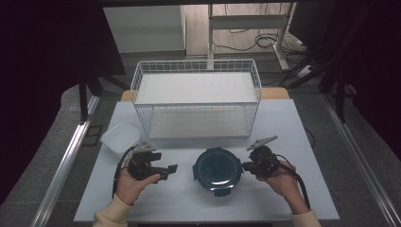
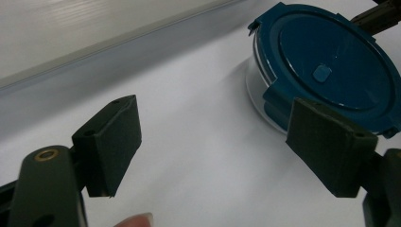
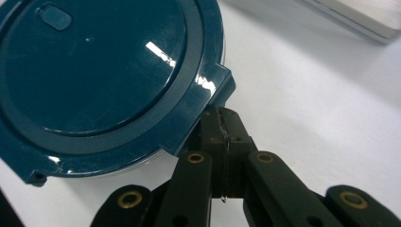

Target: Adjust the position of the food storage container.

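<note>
A round container with a dark teal clip-on lid [image 1: 215, 170] stands at the front middle of the white table [image 1: 283, 127]. My left gripper [image 1: 168, 172] is held to its left, a short gap away, pointing at it. In the left gripper view its jaws [image 2: 217, 137] stand wide open with nothing between them and the container [image 2: 326, 71] ahead on the right. My right gripper [image 1: 245, 165] is at the container's right side. In the right gripper view its jaws [image 3: 222, 117] are shut together, tips right at a side clip of the lid [image 3: 94, 75].
A white wire basket [image 1: 196, 97] with two shelves stands behind the container, across the middle of the table. A shallow white plastic tub [image 1: 120, 136] lies at the left, near the table's edge. A person's hands and cream sleeves come in from the bottom.
</note>
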`<state>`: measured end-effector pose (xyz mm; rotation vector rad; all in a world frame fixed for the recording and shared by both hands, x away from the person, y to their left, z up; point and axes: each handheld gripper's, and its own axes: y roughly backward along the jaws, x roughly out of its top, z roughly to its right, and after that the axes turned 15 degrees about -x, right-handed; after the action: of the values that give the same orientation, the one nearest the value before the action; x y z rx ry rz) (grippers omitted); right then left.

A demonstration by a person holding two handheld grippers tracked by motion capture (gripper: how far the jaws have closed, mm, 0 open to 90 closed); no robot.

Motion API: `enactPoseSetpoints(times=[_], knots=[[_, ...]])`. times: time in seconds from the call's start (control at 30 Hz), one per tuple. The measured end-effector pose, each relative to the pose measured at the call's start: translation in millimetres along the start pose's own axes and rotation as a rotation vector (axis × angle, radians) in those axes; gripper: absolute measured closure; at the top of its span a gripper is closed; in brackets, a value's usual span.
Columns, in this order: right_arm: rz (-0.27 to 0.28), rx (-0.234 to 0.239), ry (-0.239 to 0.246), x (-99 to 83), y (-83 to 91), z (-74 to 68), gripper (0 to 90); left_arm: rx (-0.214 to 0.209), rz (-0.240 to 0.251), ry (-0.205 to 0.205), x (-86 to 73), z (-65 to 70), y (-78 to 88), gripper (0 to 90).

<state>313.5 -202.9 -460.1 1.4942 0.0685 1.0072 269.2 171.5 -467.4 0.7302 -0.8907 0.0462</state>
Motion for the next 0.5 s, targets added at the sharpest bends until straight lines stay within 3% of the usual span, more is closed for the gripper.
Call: enactPoseSetpoints(times=[0.5], knots=[[0.027,0.036,0.05,8.0,-3.6,-24.7,89.4,0.002,0.008,0.008,0.2,-1.9,1.6,18.2]])
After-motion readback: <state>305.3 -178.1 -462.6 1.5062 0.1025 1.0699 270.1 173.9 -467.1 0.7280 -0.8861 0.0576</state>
